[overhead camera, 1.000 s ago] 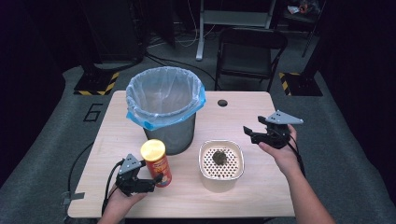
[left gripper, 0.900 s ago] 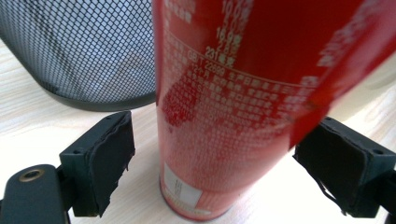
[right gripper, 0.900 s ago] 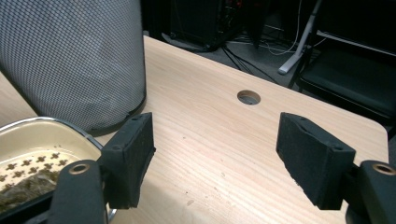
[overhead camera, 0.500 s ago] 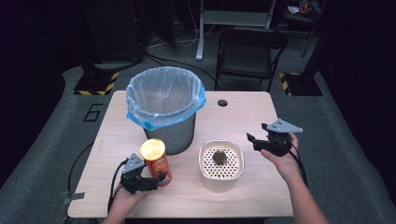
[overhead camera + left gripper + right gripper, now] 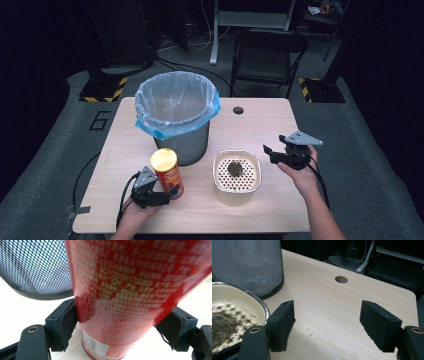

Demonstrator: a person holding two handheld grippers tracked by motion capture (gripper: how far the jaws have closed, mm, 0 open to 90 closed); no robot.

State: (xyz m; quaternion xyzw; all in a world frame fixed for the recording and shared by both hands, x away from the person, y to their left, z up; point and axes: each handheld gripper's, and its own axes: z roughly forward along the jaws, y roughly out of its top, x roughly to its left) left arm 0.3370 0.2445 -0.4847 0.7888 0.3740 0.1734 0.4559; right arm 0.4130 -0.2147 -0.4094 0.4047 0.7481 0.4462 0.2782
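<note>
Red can's (image 5: 120, 290) top beyond upper edge

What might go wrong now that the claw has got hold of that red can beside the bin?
The left claw has just been closing on the red can, low near its base, so the tall can might tip when lifted. The mesh bin stands right behind it, so a swing could knock it. The dish sits close on the other side and could be bumped.

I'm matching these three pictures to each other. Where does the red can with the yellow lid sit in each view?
High view: red can stands lower left, in front of the mesh bin, at the left gripper.
Left gripper view: the can is centre, both pads pressing its sides.
Right gripper view: not in it.
Shared landmark: the mesh bin.
</note>
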